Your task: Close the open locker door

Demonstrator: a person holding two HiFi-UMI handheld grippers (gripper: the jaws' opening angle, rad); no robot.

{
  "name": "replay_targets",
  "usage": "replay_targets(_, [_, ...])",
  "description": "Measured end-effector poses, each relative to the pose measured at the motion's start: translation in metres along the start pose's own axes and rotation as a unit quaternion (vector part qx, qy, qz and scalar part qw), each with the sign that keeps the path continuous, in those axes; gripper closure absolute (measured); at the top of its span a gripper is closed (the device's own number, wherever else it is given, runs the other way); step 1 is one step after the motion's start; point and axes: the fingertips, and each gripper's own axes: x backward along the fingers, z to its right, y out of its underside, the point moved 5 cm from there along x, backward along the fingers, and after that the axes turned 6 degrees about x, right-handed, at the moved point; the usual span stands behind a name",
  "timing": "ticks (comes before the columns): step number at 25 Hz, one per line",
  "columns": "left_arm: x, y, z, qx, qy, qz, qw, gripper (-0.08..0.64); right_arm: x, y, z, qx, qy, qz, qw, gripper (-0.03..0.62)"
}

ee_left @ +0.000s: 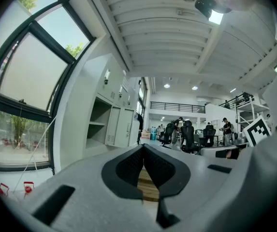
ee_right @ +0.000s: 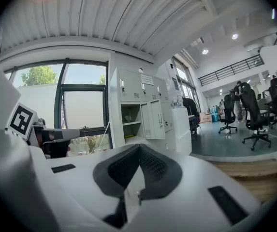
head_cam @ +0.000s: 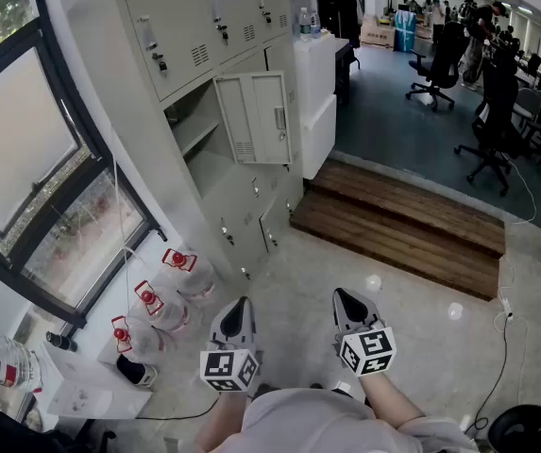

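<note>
A grey bank of lockers (head_cam: pixel 204 26) stands against the wall by the window. One locker door (head_cam: pixel 255 118) hangs wide open, and behind it shows an empty compartment with a shelf (head_cam: pixel 193 138). The same open door (ee_left: pixel 120 126) appears in the left gripper view, and the door (ee_right: pixel 153 120) also shows in the right gripper view. My left gripper (head_cam: pixel 240 307) and right gripper (head_cam: pixel 347 301) are held low near the person's body, well short of the lockers. Both are shut with nothing between their jaws.
Several large water bottles (head_cam: pixel 171 291) with red caps stand on the floor left of the lockers. Wooden steps (head_cam: pixel 402 226) lead up to an office floor with black chairs (head_cam: pixel 435 64). A white cabinet (head_cam: pixel 317 83) adjoins the lockers. Windows (head_cam: pixel 25 159) fill the left wall.
</note>
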Motion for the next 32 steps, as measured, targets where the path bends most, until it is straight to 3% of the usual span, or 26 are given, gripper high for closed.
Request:
replay_targets(22, [-0.008,0.007,0.007,0.005,-0.015,0.000,0.9999,0.552,0.002,0.005,0.018,-0.019,-0.003,0.003,1.000,0.580])
replay_targets(32, [-0.035,0.003,-0.013,0.006,-0.028,0.006,0.9996,0.552,-0.040,0.003,0.027,-0.014,-0.014,-0.002,1.000,0.580])
